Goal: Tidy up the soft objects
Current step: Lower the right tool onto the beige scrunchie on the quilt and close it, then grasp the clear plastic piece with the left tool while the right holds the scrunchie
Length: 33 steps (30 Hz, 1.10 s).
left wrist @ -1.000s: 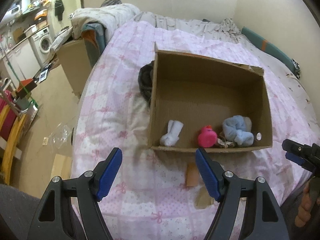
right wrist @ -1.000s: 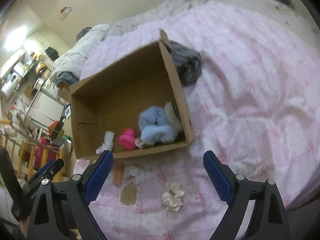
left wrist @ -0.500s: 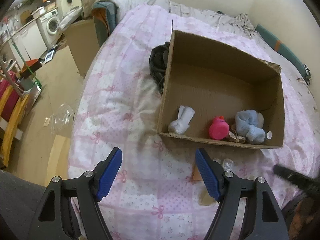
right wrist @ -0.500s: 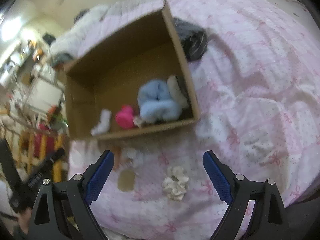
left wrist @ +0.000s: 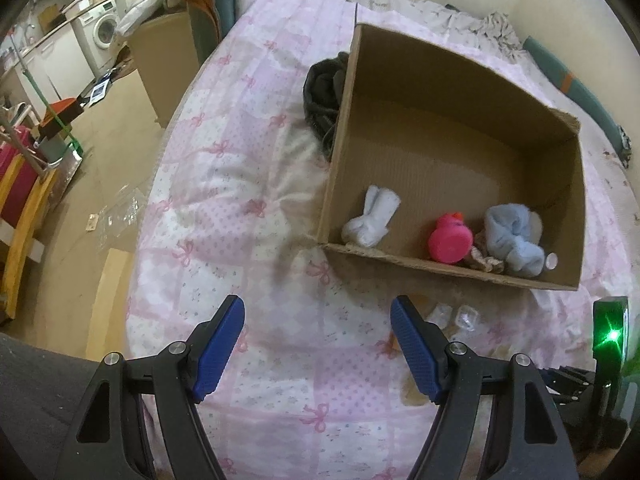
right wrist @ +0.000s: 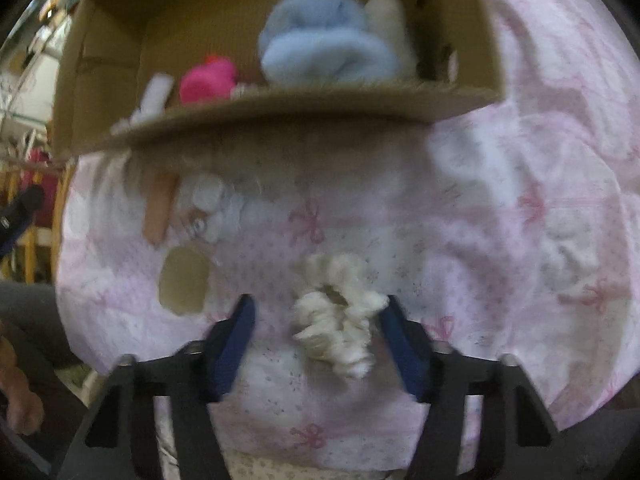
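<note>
Right gripper (right wrist: pixel 316 320): we have its fingers apart, straddling the cream scrunchie (right wrist: pixel 338 314), nothing clamped.
Scrunchie: on the bed (right wrist: pixel 520 208), just in front of the cardboard box (right wrist: pixel 280 110); we judge it light, squashy; grip across the bunched ring.
Left gripper (left wrist: pixel 318 346): fingers apart, empty, near the box.
Box contents: blue socks (right wrist: pixel 320 48), pink toy (right wrist: pixel 208 80).

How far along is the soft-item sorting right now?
Done: the cardboard box already holds a white sock, a pink plush toy and a blue fleece bundle.
In hand: the right gripper has its open jaws around the cream scrunchie on the bedspread; nothing is gripped. The left gripper is open and empty.
Left: grab the scrunchie and box it.
</note>
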Tool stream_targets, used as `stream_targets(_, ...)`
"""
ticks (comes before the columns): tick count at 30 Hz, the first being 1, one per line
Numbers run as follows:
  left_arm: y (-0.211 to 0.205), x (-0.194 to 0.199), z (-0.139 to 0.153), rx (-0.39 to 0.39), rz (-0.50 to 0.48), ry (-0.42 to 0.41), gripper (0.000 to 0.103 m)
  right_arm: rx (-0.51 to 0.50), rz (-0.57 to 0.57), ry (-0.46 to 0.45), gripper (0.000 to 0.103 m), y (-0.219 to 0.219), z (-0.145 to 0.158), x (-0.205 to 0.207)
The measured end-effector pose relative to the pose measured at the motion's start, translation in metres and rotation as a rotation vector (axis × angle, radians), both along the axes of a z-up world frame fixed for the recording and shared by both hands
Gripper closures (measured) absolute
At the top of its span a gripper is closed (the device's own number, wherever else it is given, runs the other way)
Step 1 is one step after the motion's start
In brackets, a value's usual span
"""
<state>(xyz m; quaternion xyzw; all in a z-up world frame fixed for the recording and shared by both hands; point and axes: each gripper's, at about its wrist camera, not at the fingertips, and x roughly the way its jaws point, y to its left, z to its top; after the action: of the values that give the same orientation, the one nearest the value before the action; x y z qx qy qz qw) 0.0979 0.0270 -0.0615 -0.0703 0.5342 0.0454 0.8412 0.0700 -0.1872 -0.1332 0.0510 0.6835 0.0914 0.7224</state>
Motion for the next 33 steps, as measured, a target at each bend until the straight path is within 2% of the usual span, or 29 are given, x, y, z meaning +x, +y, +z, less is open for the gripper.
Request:
stream_targets(3, 0.002, 0.001, -0.005, -0.004, 0.001, 0.02, 0.03, -0.056, 0.038, 0.001, 0.07, 0.007, -0.006, 0.0)
stream_targets(7, -0.001, 0.003, -0.01, 0.006, -0.013, 0.036, 0.03, -0.028, 0.035, -0.004, 0.081, 0.008, -0.004, -0.001)
stream_targets(14, -0.019, 0.0, -0.025, -0.005, -0.114, 0.098, 0.03, 0.078, 0.014, -0.094, 0.082, -0.001, 0.025, -0.007)
stream_targets(20, -0.046, -0.01, -0.042, -0.122, -0.237, 0.18, 0.031, 0.124, -0.059, -0.123, 0.082, -0.015, 0.041, -0.008)
stream_targets(25, -0.07, -0.013, -0.062, -0.162, -0.325, 0.241, 0.031, 0.146, -0.094, -0.135, 0.082, -0.025, 0.046, -0.005)
stream_targets(30, -0.083, -0.007, -0.081, -0.13, -0.358, 0.265, 0.034, 0.16, -0.084, -0.13, 0.082, -0.032, 0.051, -0.006)
stream_targets(33, -0.086, -0.003, -0.087, -0.144, -0.354, 0.27, 0.034, 0.157, -0.076, -0.125, 0.082, -0.033, 0.049, -0.005)
